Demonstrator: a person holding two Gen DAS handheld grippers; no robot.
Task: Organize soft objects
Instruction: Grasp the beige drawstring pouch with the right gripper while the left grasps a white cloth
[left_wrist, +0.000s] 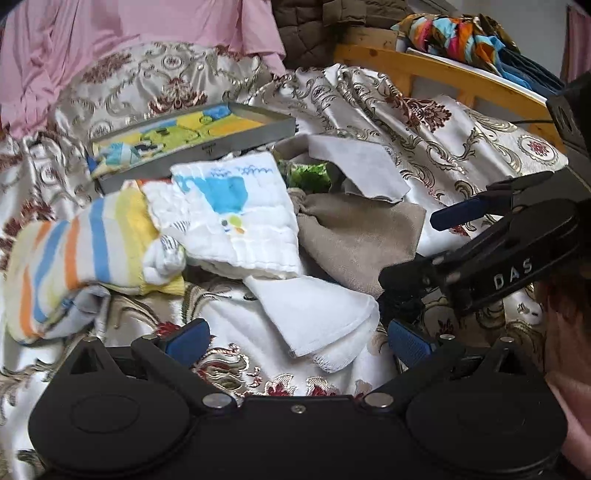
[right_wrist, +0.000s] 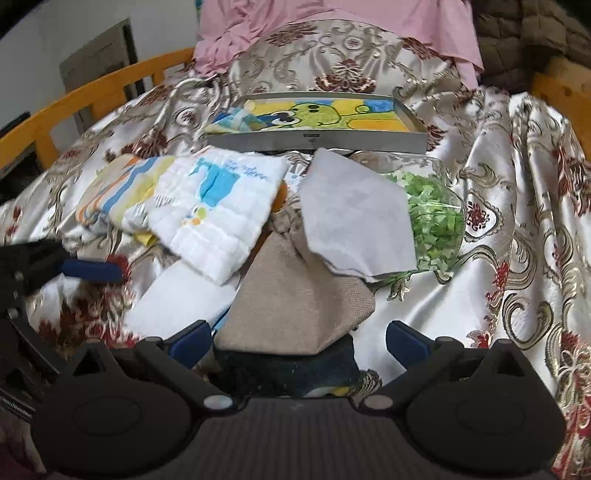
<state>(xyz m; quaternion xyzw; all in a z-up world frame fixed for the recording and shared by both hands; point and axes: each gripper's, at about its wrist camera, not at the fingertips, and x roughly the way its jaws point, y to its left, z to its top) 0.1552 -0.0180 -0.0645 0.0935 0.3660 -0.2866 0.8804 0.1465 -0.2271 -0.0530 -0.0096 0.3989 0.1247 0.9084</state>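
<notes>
A heap of cloths lies on the bed. It holds a striped towel (left_wrist: 74, 254) (right_wrist: 118, 188), a white quilted cloth with a blue print (left_wrist: 229, 214) (right_wrist: 218, 210), a grey cloth (left_wrist: 354, 166) (right_wrist: 351, 218) and a beige cloth (left_wrist: 354, 236) (right_wrist: 295, 302). My left gripper (left_wrist: 299, 341) is open, low over a plain white cloth (left_wrist: 317, 314) (right_wrist: 181, 299). My right gripper (right_wrist: 299, 341) (left_wrist: 410, 247) is open at the beige cloth's near edge, over a dark blue cloth (right_wrist: 288, 369). Behind the heap, a metal tray (left_wrist: 207, 155) (right_wrist: 314, 142) holds a yellow cartoon towel.
A clear bag of green bits (right_wrist: 436, 221) (left_wrist: 308, 177) lies right of the grey cloth. Gold floral satin (right_wrist: 517, 229) covers the bed. An orange wooden rail (right_wrist: 92, 92) (left_wrist: 443, 70) runs behind, with pink fabric (left_wrist: 110, 40) and colourful clothes (left_wrist: 454, 33) beyond.
</notes>
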